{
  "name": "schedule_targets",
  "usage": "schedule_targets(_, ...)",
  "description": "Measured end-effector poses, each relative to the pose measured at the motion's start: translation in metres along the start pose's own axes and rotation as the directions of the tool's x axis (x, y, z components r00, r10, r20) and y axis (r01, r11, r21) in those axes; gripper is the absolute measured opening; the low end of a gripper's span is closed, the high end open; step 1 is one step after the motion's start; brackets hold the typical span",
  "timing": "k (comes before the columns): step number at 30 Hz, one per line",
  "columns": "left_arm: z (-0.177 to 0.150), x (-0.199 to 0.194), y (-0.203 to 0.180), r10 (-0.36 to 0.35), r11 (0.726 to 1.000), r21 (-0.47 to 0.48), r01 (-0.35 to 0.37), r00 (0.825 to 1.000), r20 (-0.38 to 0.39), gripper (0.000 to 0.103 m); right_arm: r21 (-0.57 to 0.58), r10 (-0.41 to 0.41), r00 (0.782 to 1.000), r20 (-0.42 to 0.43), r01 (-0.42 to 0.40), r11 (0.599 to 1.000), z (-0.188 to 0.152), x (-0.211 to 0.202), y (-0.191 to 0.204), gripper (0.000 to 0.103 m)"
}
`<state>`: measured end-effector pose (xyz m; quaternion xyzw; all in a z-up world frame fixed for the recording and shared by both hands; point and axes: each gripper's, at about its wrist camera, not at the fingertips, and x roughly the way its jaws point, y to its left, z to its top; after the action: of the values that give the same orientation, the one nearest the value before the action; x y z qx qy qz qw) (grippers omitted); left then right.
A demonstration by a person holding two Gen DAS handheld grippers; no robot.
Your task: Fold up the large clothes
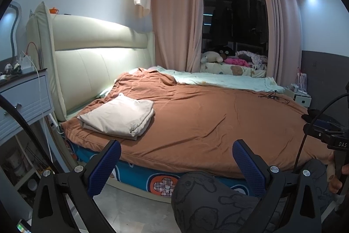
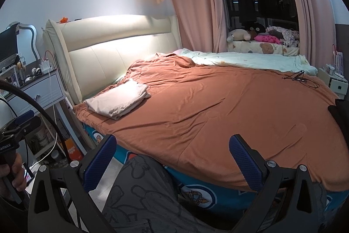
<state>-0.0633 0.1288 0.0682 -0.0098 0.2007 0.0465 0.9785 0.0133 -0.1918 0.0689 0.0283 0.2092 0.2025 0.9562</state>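
At the far left stands a pale blue nightstand (image 1: pixel 24 99), its top crowded with small items and a white cable trailing down its front. Just beside it rises the cream padded headboard (image 1: pixel 98 58) of the bed.

The folded garment (image 1: pixel 118 116), a cream-white piece of clothing folded into a thick rectangle, lies on the orange-brown bedspread (image 1: pixel 207 119) at the bed's near-left corner, close to the headboard and a little in from the near edge. In the right wrist view the same folded garment (image 2: pixel 117 99) sits in that same corner, well apart from both grippers.

The left gripper (image 1: pixel 176 158) hangs in front of the bed's near edge with its blue-padded fingers (image 1: pixel 104 167) spread wide and nothing between them; below it shows the person's knee (image 1: pixel 207 200) in grey patterned trousers. The right gripper (image 2: pixel 172 155) is likewise held off the near edge, jaws wide apart and empty, with the grey trouser leg below.

Along the bed's far edge lies a pale mint quilt (image 1: pixel 222 80), and near the far-right corner a thin black cable (image 1: pixel 272 96) rests on the bedspread. Behind the bed, pink curtains (image 1: pixel 174 19) frame a dark window, and a window seat (image 1: pixel 235 68) holds plush toys and a pile of clothes. At the right edge of the left wrist view, the person's right hand (image 1: pixel 336 176) grips the handle of the other gripper; at the left edge of the right wrist view, the left hand (image 2: pixel 13 176) does the same.
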Motion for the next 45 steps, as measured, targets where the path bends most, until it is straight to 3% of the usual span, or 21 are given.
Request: schedule_targets(45, 0.0009, 0.0007, 0.0025, 0.017, 1.0, -0.003, -0.017, 1.0, -0.002, 0.103, 0.044, 0.01, 1.0, -0.012, -0.01, 0.999, 0.0001, -0.0023, 0.0039, 0.103)
